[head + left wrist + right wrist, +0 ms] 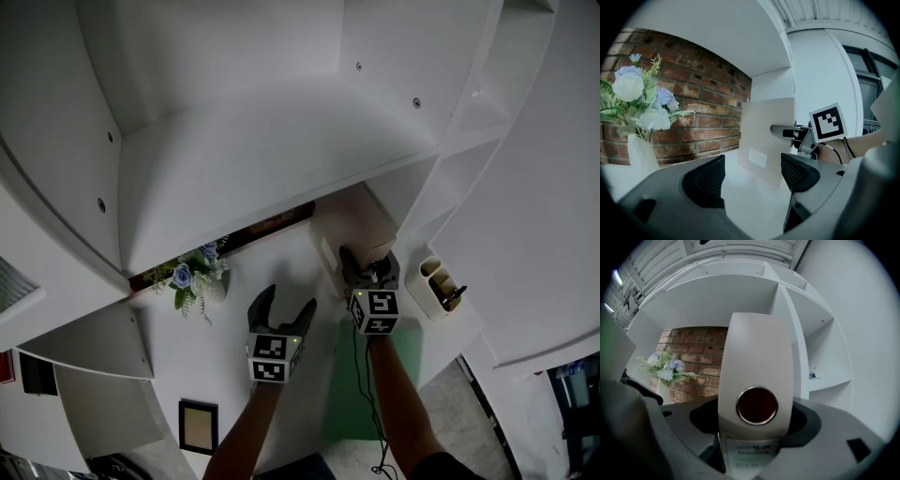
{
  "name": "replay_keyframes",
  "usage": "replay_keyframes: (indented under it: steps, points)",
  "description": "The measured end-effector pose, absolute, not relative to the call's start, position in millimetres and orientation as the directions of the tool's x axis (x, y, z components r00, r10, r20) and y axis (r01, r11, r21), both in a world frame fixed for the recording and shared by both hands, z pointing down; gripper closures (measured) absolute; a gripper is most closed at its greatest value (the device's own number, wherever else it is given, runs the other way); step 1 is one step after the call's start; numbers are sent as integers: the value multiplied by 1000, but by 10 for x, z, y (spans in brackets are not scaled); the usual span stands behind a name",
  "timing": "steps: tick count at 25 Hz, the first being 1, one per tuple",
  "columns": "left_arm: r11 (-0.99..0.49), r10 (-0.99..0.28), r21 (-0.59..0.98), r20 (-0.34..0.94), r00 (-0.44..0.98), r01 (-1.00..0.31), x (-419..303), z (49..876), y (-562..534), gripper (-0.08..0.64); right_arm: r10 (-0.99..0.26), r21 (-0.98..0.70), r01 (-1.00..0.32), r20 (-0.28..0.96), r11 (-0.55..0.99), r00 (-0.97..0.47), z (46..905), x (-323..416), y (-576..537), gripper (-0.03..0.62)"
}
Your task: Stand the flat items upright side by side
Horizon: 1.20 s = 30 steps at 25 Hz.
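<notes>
Your left tool (289, 300) hovers over the white surface (272, 258), just to the right of the vase (641, 152) of pale blue and white flowers and a little nearer to you than it. Its jaws are spread apart with nothing between them. Farther right of the vase, your right tool (368, 265) points level at the flat item (764, 133), a pale beige panel with a small label low on its face. The panel stands upright on the surface. In the right gripper view its face fills the gap between that tool's jaws, showing a round dark red window with the label under it. The jaws are spread wide on either side of it, and no squeeze on it shows. The brick wall (703, 117) runs behind the vase and on behind the panel. A white shelf (262, 159) hangs over both. Farther from the vase than the panel, past your right tool, a white holder (433, 286) stands with dark things in it. On your side of the vase, well apart from it, a dark-framed picture (198, 427) lies on the surface.
</notes>
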<state>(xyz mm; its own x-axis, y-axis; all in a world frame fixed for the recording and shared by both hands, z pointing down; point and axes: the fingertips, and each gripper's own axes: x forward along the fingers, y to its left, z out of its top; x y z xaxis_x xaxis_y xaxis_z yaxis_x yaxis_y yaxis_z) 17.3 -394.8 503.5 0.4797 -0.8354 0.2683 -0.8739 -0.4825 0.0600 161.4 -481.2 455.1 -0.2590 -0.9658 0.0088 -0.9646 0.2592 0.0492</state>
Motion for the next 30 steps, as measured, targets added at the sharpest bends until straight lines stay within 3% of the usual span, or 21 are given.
replay_keyframes:
  steps: [12, 21, 25, 30]
  points:
    - [-510, -815, 64, 282, 506, -858, 228, 4950, -3764, 199, -974, 12, -974, 17, 228, -228, 4425, 1824, -4436, 256]
    - [-602, -736, 76, 334, 589, -795, 557, 4903, -3473, 198, -990, -14, -989, 5, 144, -144, 4164, 2458, -3713, 249]
    - [-635, -650, 154, 424, 631, -757, 788, 5171, -3270, 198, -993, -43, -995, 72, 89, -92, 4294, 2868, -3325, 249]
    - [-641, -512, 258, 558, 653, -723, 951, 5679, -2976, 198, -967, -123, -992, 247, 33, -63, 4883, 3268, -2811, 249]
